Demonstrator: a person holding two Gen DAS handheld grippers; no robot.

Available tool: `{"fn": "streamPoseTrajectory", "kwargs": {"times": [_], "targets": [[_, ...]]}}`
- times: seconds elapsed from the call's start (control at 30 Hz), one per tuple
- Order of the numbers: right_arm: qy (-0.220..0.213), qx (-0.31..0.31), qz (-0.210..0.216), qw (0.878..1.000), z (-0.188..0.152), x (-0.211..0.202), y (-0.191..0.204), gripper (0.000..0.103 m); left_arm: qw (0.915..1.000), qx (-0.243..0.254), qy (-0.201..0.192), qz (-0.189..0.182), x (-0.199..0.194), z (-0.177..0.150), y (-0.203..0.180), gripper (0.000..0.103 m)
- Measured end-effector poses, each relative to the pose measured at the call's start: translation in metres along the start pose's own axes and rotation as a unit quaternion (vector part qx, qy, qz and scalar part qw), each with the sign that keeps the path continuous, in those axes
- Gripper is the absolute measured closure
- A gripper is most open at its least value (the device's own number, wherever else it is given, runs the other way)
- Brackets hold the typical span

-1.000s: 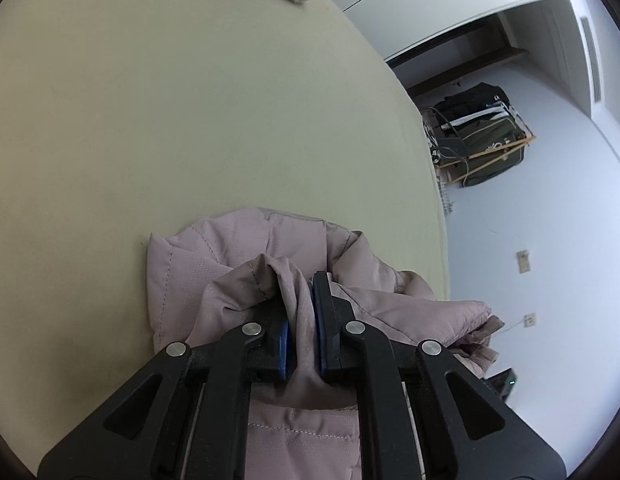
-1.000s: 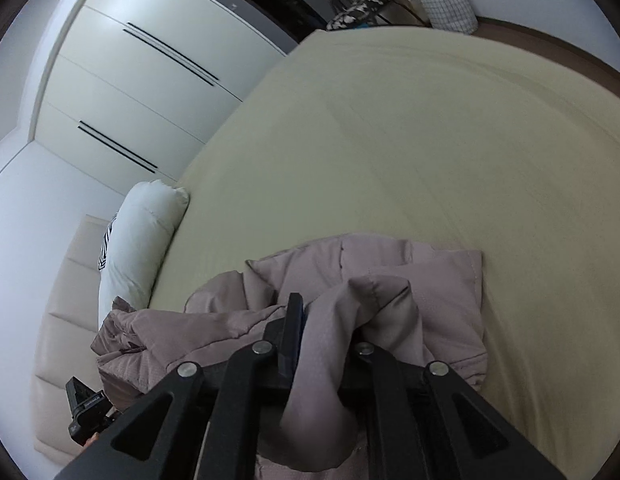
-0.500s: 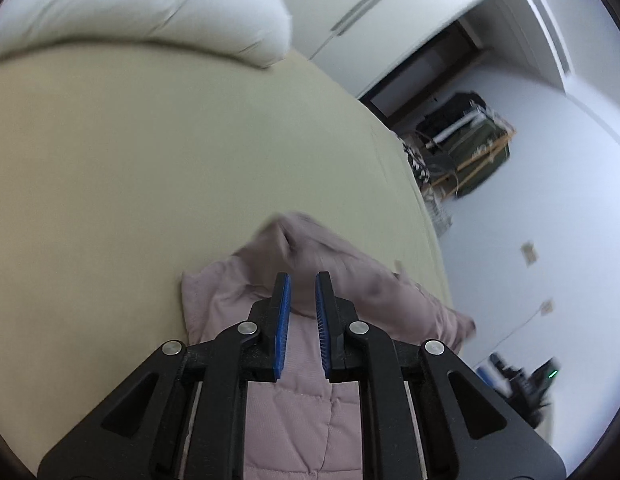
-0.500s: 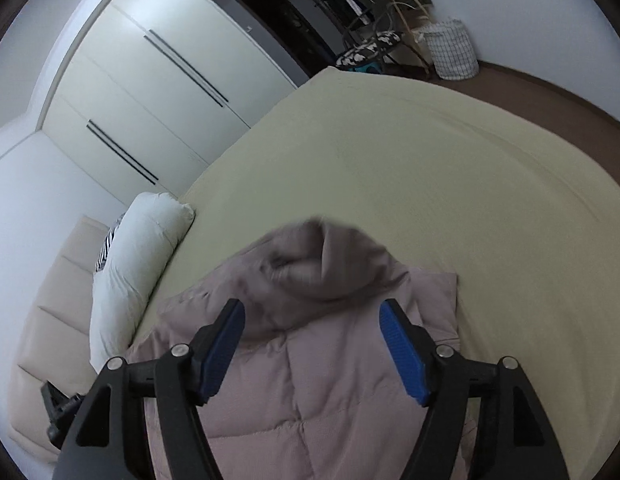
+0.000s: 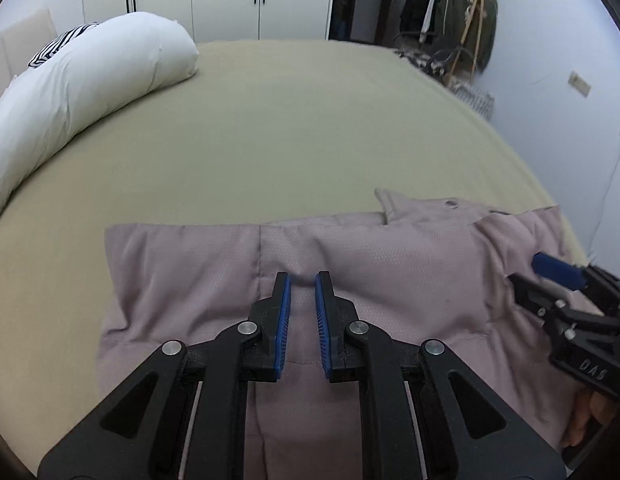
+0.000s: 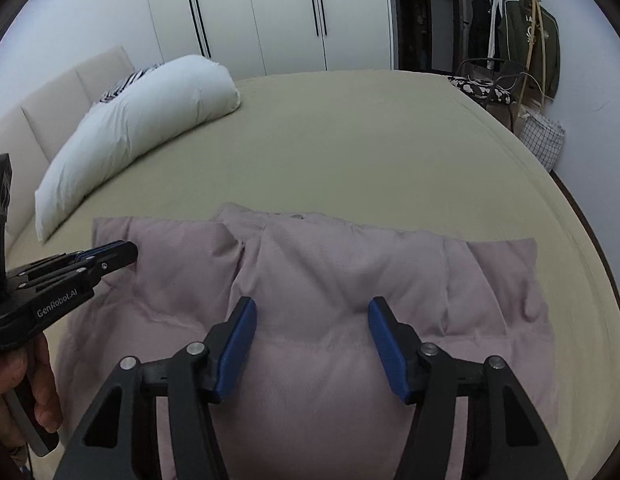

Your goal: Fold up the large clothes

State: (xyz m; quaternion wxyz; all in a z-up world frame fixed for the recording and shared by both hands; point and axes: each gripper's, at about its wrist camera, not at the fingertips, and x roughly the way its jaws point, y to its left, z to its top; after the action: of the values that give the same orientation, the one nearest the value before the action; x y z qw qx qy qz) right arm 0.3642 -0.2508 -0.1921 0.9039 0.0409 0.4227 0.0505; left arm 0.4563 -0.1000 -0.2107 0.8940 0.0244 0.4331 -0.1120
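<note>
Right now the quilted mauve jacket (image 6: 342, 280) lies spread across the near part of the olive-green bed (image 6: 350, 140), its body flat and a sleeve panel reaching out to each side. A collar tab with a snap button (image 5: 452, 203) sits along its far edge.

The left gripper (image 5: 301, 312) hovers over the jacket's left half, just above a vertical seam. Its blue-padded jaws stand slightly apart with a narrow gap between them, and no cloth is caught there. In the right wrist view the same gripper (image 6: 110, 252) comes in from the left edge, held by a hand (image 6: 26, 392) low in the corner, its tips over the jacket's left sleeve area.

The right gripper (image 6: 312, 332) is poised above the middle of the jacket, its jaws spread wide and holding nothing; the puffy fabric shows plainly between the two pads. From the left wrist view this gripper (image 5: 558, 276) appears at the right edge, over the jacket's right portion.

Farther off, a long white pillow (image 6: 138, 128) rests on the bed near the beige headboard (image 6: 50, 108), with a striped cloth (image 6: 128, 82) behind it. White wardrobe doors (image 6: 270, 16) line the far wall, and a clothes rack (image 6: 514, 40) with dark garments stands in the right corner beside a checked basket (image 6: 544, 140).
</note>
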Motion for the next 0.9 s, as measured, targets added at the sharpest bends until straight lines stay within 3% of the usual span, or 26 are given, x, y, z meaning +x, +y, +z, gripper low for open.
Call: {"fn": "streamPoseTrajectory", "kwargs": {"times": [0.17,0.27,0.6,0.9], "targets": [[0.013,0.049,0.012,0.999,-0.001,0.028,-0.035,0.041,0.9995,0.007,0.014,0.029,0.037,-0.012,0.008,0.091],[0.018,0.059,0.025,0.998,-0.004,0.043,-0.045,0.04,0.9996,0.003,0.014,0.024,0.047,-0.02,0.017,0.091],[-0.013,0.055,0.042,0.998,-0.024,0.066,-0.053,0.038,0.9997,-0.003,0.013,0.022,0.074,-0.032,0.024,0.091],[-0.031,0.043,0.029,0.998,-0.027,0.077,-0.046,0.037,0.9997,-0.007,0.006,0.023,0.082,-0.049,0.028,0.091]]}}
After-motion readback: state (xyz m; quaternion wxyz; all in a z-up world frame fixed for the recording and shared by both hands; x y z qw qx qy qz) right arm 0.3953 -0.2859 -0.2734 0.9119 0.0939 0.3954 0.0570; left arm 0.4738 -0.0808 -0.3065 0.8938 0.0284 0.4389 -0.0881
